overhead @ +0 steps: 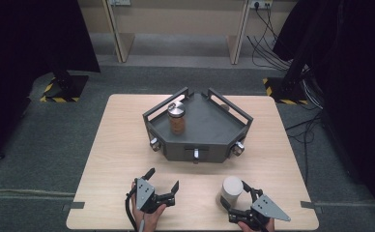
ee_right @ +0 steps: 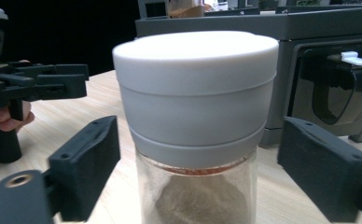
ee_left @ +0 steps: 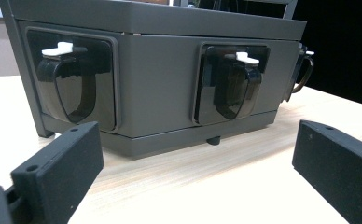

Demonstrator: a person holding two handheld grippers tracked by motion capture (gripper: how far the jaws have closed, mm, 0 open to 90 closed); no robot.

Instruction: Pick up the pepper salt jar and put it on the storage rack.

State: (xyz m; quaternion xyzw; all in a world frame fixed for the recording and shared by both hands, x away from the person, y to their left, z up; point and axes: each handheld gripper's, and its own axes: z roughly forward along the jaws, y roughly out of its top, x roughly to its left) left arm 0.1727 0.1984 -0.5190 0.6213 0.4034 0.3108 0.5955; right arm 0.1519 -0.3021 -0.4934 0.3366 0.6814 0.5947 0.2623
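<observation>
My pale wood surface [overhead: 118,145], grey tray [overhead: 200,130] standing toward its far middle, white-lidded jar [overhead: 231,191] upright near my right front edge, well apart from the tray

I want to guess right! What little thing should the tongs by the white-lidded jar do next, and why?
Probably squeeze shut a bit more. The right tongs sit around the white-lidded jar, but a gap shows between each pad and the glass, so nothing grips it yet. The jar stands upright on the table, so closing gently should catch it without tipping it.
</observation>
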